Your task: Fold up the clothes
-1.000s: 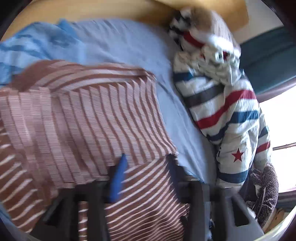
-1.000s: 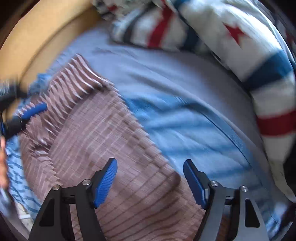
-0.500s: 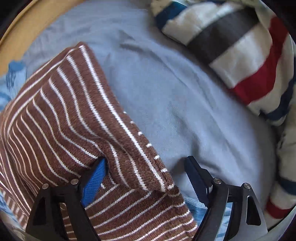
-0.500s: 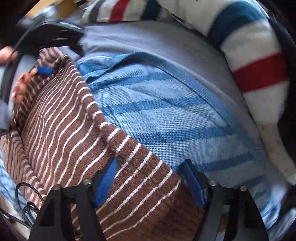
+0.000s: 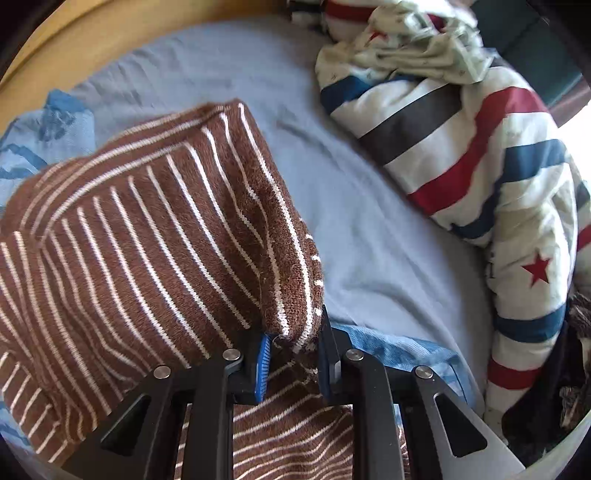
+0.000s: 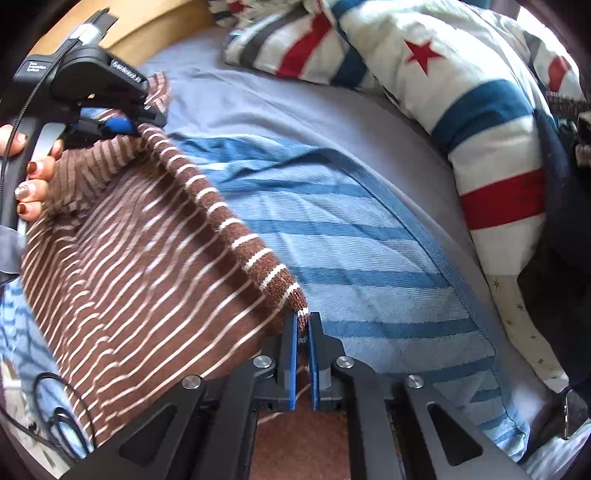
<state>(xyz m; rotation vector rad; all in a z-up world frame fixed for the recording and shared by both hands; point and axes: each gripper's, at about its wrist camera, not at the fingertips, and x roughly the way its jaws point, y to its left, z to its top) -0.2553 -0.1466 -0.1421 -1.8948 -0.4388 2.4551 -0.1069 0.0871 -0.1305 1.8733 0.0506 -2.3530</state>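
Note:
A brown knit sweater with thin white stripes (image 5: 147, 240) is held off the bed between both grippers. My left gripper (image 5: 293, 350) is shut on a bunched corner of its edge at the bottom of the left wrist view. My right gripper (image 6: 303, 332) is shut on the other end of that edge, which stretches taut up to the left gripper (image 6: 110, 123) at the upper left of the right wrist view. The brown sweater (image 6: 140, 266) sags below this edge. A hand (image 6: 33, 177) grips the left tool.
Under the sweater lies a blue striped cloth (image 6: 351, 240) on a grey-blue bed sheet (image 5: 369, 221). A white quilt with red, blue and grey stripes and red stars (image 5: 498, 177) is heaped along the right. A wooden headboard (image 5: 110, 33) runs behind. Black cables (image 6: 59, 424) hang low left.
Both grippers stood open around the sweater's edge half a second ago; both have now shut on it and lifted it, so the edge is stretched between them.

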